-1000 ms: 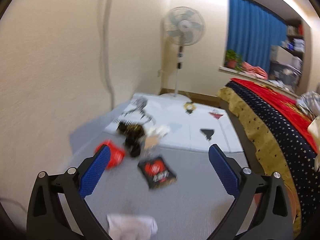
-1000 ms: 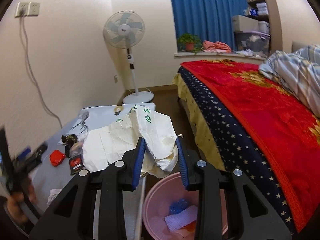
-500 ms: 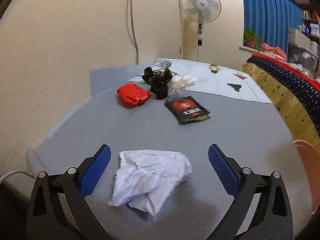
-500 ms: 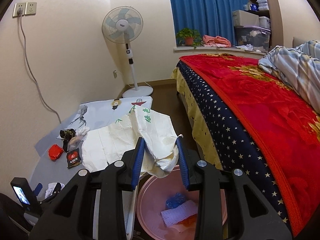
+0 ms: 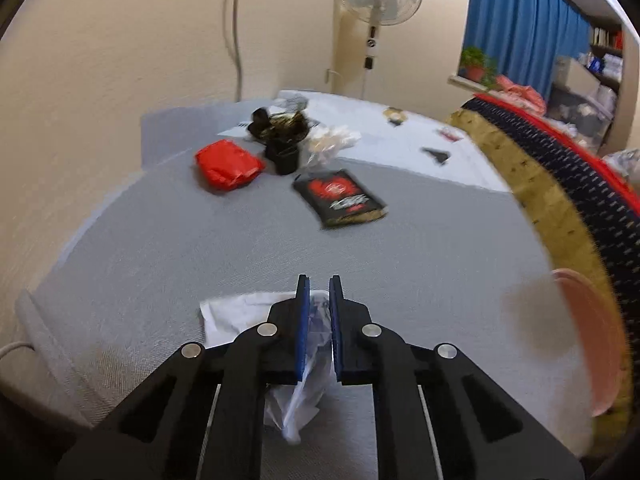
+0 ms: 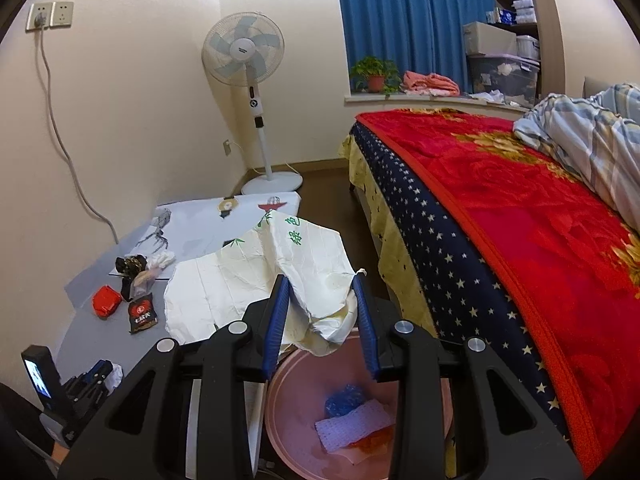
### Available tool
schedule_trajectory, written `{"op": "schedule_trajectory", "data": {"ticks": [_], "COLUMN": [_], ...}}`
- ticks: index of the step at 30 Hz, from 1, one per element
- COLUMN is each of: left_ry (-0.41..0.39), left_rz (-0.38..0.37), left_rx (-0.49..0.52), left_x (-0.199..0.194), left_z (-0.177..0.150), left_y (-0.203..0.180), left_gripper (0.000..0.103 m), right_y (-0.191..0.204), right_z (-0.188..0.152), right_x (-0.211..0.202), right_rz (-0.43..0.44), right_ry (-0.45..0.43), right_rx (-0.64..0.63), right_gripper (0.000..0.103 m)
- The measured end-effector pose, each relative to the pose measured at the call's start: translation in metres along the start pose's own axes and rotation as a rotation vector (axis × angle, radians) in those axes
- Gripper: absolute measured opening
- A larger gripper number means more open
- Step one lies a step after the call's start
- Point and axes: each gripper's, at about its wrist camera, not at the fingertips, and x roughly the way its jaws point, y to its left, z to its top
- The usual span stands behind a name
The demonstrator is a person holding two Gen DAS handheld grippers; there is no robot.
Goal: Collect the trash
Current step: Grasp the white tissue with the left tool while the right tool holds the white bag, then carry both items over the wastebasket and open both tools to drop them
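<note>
Left gripper jaws closing on crumpled white paper, near on grey mat. Right gripper clamps cream plastic bag above pink bin. Red wrapper, black packet lie farther off.

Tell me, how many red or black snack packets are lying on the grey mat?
2: a red packet near the wall and a black packet just right of it. Others may hide in the dark clutter behind.

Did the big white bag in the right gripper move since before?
No. The white bag sits between the right gripper fingers just as before, hanging over the pink bin, the same way from the fan.
</note>
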Motion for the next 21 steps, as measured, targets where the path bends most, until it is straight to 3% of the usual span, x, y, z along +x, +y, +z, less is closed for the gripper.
{"op": "schedule_trajectory", "data": {"ticks": [11,16,21], "left_ry": [-0.108,-0.118,-0.099], "left_rz": [-0.154,-0.259,-0.397], "left_rx": [0.103,0.183,0.238], "left_x": [-0.078,-0.110,-0.128], "left_z": [0.035,0.045,0.051], "left_y": [-0.042,-0.090,-0.146], "left_gripper": [0.008,0.008,0.008], "right_y": [-0.002,-0.015,-0.031], "right_z": [0.005,0.000,-0.009], "right_x": [-0.028,-0.042,-0.054], "right_rz": [0.053,0.047,-0.012], "right_ry": [-0.060,-0.065,-0.074], "right_rx": [0.002,0.022,0.008], "right_gripper": [0.034,0.034,0.034]}}
